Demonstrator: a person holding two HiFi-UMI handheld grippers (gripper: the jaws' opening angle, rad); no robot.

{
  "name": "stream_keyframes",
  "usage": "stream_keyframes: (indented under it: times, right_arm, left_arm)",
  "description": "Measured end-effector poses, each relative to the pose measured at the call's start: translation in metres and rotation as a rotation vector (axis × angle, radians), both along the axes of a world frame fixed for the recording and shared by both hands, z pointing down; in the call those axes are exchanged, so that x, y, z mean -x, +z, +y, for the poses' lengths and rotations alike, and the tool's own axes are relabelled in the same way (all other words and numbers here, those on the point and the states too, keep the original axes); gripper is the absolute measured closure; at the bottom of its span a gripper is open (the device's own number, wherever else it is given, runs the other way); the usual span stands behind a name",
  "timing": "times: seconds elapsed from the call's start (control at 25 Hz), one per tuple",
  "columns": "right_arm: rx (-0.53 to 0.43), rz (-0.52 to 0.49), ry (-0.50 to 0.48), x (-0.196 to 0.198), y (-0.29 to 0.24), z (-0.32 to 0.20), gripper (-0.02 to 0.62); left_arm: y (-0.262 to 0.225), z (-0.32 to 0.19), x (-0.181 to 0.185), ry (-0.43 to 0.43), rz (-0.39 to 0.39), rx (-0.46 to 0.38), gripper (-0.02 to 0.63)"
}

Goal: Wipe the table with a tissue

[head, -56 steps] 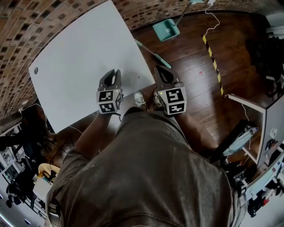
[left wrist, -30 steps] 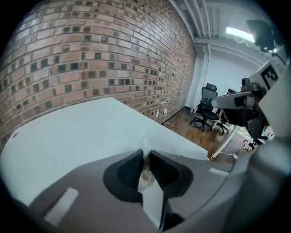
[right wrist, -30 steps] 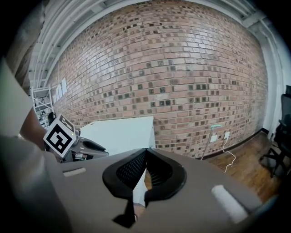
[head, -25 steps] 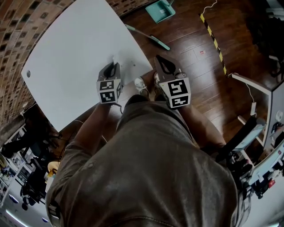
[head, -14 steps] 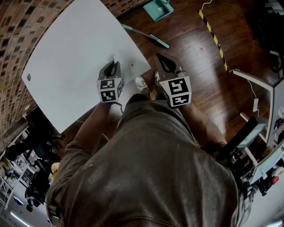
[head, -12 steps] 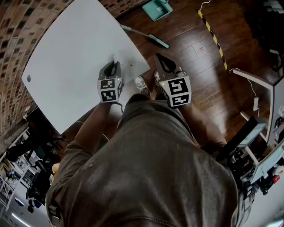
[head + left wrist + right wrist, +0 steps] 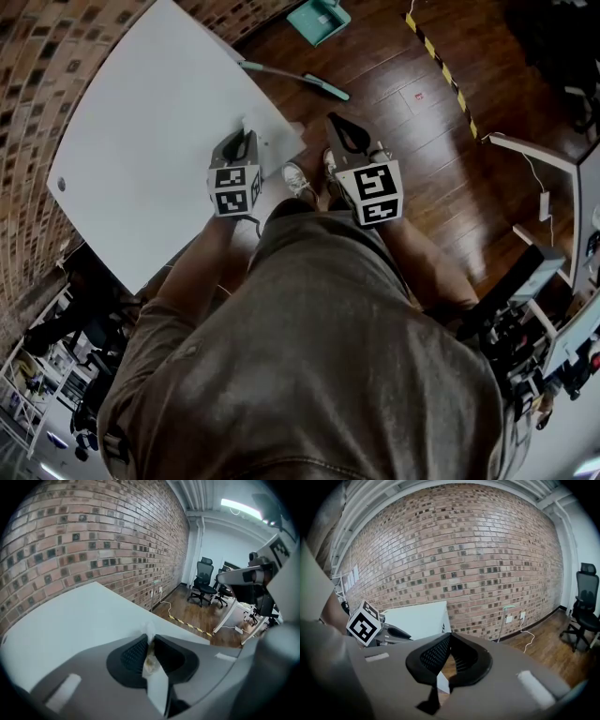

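Your left gripper [image 7: 150, 639] is pinching the tissue [image 7: 149, 654]. Its two pads are pressed on a thin fold, a white wisp pokes out past the tips, and a yellowish-brown mark shows on the part between the pads. In the head view that gripper hangs over the near right part of the table [image 7: 150, 122], close to its edge. So the tissue is in your grip above the surface, about where a wiping stroke could start. I cannot tell whether the tissue touches the tabletop. The gripper body covers that spot from above, and its own camera looks out across the table, not down at it.

Your right gripper [image 7: 345, 134] is off the table to the right, over the wooden floor [image 7: 403, 84] just beyond your shoes [image 7: 298, 181]. Its jaws are pressed together at the tips with nothing held. It seems parked out of the way, since one hand is enough for wiping.

In the right gripper view a small white wedge [image 7: 442, 681] shows low in the gap behind the tips. It may be a table corner or a shoe; too little shows to say. How much tissue hangs below the left pads is hidden. No dirt can be made out on the table, so I cannot judge how much wiping is done.
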State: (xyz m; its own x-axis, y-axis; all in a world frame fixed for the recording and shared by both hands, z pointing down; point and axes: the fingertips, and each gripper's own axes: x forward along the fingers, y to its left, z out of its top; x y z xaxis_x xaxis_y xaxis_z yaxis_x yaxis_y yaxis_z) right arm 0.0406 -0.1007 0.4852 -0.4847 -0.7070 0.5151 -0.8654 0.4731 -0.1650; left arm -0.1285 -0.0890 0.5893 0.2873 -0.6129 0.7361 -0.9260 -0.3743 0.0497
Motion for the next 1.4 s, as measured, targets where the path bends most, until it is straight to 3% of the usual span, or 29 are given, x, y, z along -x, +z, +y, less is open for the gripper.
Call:
stream_keyframes:
  times: [0.6, 1.24, 1.4]
  right_arm:
    - [-0.007, -0.001, -0.007, -0.004, -0.004, 0.000, 0.580]
    - [-0.010, 0.007, -0.061, 0.018, -0.005, -0.001, 0.580]
    - [-0.030, -0.002, -0.064, 0.021, -0.012, -0.002, 0.580]
  left_arm:
    - [-0.001, -0.004, -0.012, 0.017, -0.009, 0.001, 0.558]
    - [0.000, 0.000, 0.052, -0.107, -0.065, 0.010, 0.558]
    - [-0.004, 0.003, 0.056, -0.131, -0.040, 0.016, 0.558]
